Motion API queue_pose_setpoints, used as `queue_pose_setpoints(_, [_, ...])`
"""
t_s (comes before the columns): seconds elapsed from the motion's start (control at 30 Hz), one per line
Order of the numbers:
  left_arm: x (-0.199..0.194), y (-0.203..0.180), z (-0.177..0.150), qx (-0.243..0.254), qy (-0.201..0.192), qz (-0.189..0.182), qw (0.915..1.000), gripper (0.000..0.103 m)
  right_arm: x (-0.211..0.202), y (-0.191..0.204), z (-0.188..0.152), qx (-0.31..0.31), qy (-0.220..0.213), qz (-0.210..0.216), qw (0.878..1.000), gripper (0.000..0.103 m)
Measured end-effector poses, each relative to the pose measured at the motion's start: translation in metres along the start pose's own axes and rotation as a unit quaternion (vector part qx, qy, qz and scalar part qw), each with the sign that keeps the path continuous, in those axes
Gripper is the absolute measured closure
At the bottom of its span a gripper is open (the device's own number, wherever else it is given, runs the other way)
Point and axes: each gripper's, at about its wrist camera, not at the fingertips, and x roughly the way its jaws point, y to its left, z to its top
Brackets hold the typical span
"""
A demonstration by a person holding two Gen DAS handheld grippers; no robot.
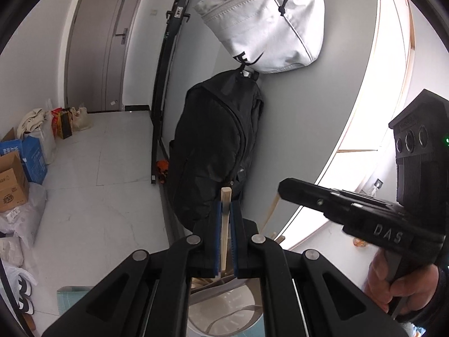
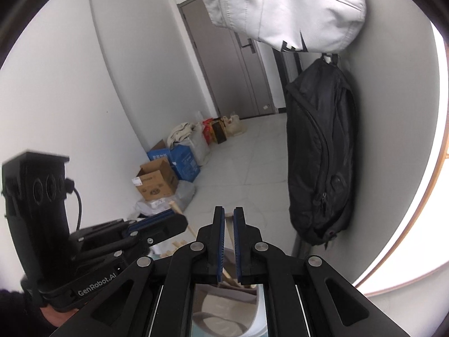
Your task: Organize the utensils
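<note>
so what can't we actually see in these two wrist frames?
- Left wrist: lower end of the wooden stick in the left gripper, hidden behind its linkage.
- Right wrist: the stick in the right gripper, mostly covered by the pads.
- Both: the container below, cut off by gripper bodies.

- Your left gripper is clamped on a wooden stick, which pokes past the fingertips toward a black backpack hanging on the grey wall straight ahead.
- Above the backpack hangs a white bag, blocking the upper wall.
- To the left of the backpack, the pale tiled floor lies open.
- Cardboard boxes and bags crowd the far wall by the door.
- Your right gripper, jaws nearly together on another stick, sits just beside the left one, so there is little room between them.
- Below both grippers, more wooden sticks stand up out of a container.
</note>
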Motion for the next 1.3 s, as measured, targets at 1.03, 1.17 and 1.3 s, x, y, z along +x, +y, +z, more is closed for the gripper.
queue_pose_setpoints(1.03, [-0.069, -0.007, -0.019, -0.060, -0.001, 0.035, 0.9976, 0.037, -0.069, -0.008, -0.047, 0.065, -0.029, 0.032, 0.997, 0.035])
queue_pose_setpoints(1.17, [-0.088, -0.013, -0.022, -0.065, -0.020, 0.074, 0.9949, 0.023, -0.087, 0.001, -0.058, 0.053, -0.047, 0.030, 0.997, 0.023])
queue_pose_setpoints(1.3, [-0.102, -0.020, -0.028, -0.063, -0.045, 0.097, 0.9922, 0.022, -0.107, 0.015, -0.072, 0.022, -0.076, 0.020, 0.997, 0.015])
